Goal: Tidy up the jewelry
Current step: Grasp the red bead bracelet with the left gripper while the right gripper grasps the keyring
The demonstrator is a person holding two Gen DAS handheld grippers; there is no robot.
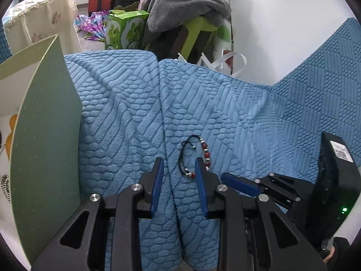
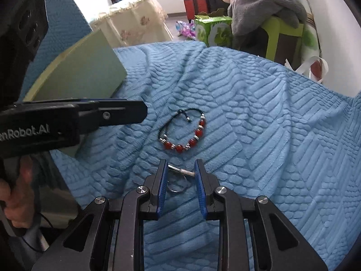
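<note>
Bracelet [image 2: 183, 133] lying on blue bedspread [image 2: 270, 135]; light, limp cord, slippery beads, so pinching cord looks best. Left tool [image 1: 179, 166] released, straddling it. Right tool [image 2: 181, 168] clenching metal ring [image 2: 180, 176].

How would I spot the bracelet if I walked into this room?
Look at the blue textured blanket spread over the seat, right of the upright green board. In its middle lies the bracelet, a loop half dark braided cord, half red beads with small silver spacers. Nothing else on the blanket is red.
</note>
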